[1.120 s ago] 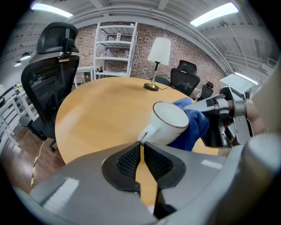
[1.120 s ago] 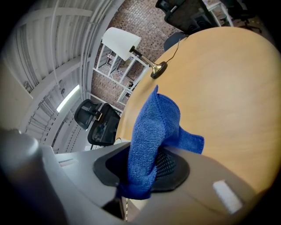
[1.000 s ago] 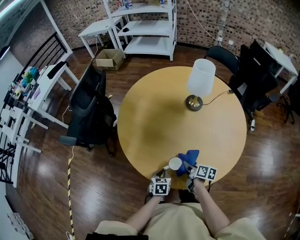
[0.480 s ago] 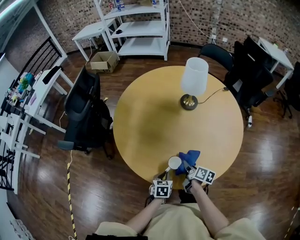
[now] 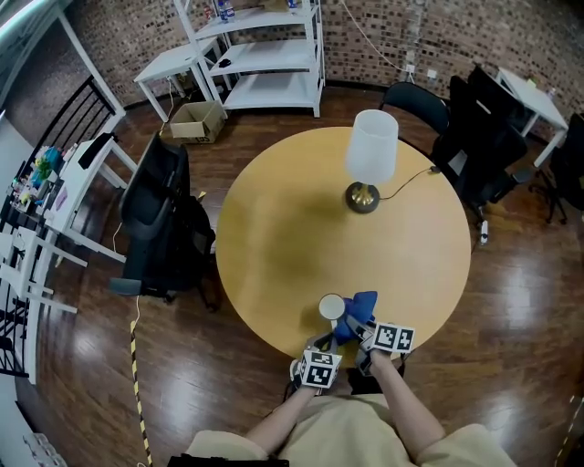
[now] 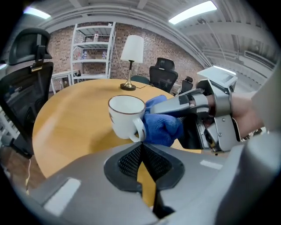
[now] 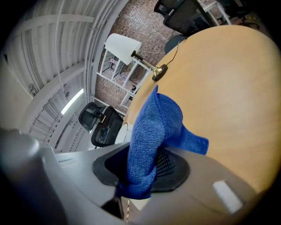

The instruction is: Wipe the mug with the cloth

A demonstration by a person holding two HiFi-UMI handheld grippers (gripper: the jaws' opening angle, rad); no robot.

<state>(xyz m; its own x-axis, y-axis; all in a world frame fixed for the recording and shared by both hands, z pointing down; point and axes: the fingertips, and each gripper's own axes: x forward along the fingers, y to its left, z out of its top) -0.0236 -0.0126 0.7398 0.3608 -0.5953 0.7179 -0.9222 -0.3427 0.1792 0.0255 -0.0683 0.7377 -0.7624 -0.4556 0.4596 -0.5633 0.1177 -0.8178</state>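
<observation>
Behind the blue cloth [image 7: 151,132], nearly all of the white mug [image 7: 124,134] hidden; far beyond the mug, shelf items [image 6: 83,55] too small to tell.

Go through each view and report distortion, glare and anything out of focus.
Head view: fisheye bows the room's edges, and light glares off the wood floor. Left gripper view: dark corners, the ceiling lights blown out, the mug sharp. Right gripper view: the table bulges, and the cloth shows crisp weave.
</observation>
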